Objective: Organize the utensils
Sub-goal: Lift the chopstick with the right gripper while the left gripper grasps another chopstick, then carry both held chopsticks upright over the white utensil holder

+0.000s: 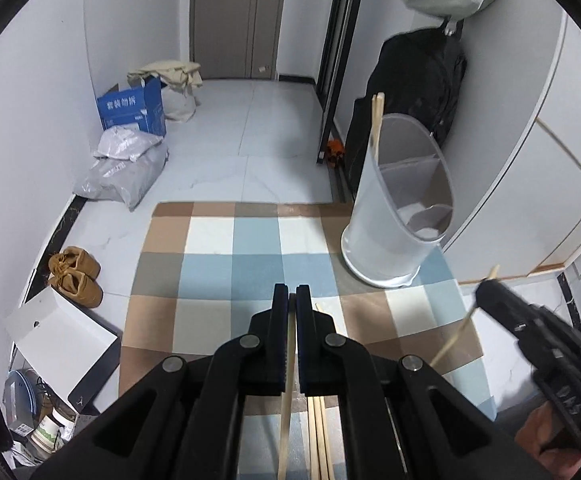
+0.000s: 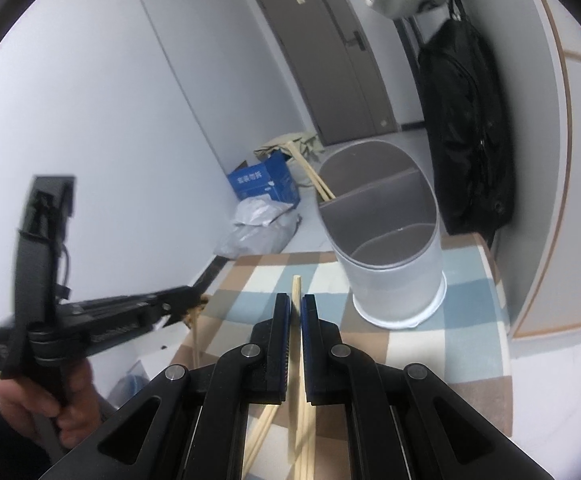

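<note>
This is a home, an entrance hallway by the look of it. A grey-brown door (image 1: 236,20) with a black handle closes the far end, and plain white walls run along both sides. A pair of tan shoes (image 1: 75,276) sits at the left wall, right on the pale tiled floor (image 1: 226,152). A black coat (image 1: 422,80) hangs at the right wall. A blue cardboard box (image 1: 132,109) and stuffed plastic bags (image 1: 124,166) wait near the door, and a checked mat (image 1: 242,272) covers the near floor.
</note>
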A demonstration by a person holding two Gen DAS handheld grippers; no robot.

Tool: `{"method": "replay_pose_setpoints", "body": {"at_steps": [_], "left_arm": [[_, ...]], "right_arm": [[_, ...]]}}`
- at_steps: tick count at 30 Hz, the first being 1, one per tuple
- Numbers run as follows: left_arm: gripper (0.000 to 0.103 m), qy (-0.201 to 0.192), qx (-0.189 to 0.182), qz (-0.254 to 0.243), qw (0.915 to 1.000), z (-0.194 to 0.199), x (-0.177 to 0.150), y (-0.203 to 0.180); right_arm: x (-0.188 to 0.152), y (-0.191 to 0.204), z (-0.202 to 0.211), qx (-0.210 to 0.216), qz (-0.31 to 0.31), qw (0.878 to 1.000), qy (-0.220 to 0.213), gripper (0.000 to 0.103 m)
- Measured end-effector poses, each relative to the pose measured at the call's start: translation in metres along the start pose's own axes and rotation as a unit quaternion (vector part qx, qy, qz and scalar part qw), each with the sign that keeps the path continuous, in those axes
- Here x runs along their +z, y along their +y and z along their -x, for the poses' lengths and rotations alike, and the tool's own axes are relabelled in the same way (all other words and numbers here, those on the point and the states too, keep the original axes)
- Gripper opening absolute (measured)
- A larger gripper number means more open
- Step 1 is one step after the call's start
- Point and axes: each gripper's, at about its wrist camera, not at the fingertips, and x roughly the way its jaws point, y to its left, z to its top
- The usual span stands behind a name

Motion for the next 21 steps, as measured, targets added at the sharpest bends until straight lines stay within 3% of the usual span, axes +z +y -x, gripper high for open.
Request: {"method": "replay_pose_setpoints", "body": {"at_steps": [6,21], "left_arm": [[0.000,-0.031,-0.015,-0.006,0.9994,0.021,0.001,-0.003],[0.000,-0.044,-0.031,-0.049,0.9974,0.032,0.014,-0.017]], "right_arm": [[-0.004,0.009,0.005,0.001,0.003,1.000,-0.008,0.005],[0.005,0.020,0.019,-0.008,0.023,0.999,-0.038,0.005]]}}
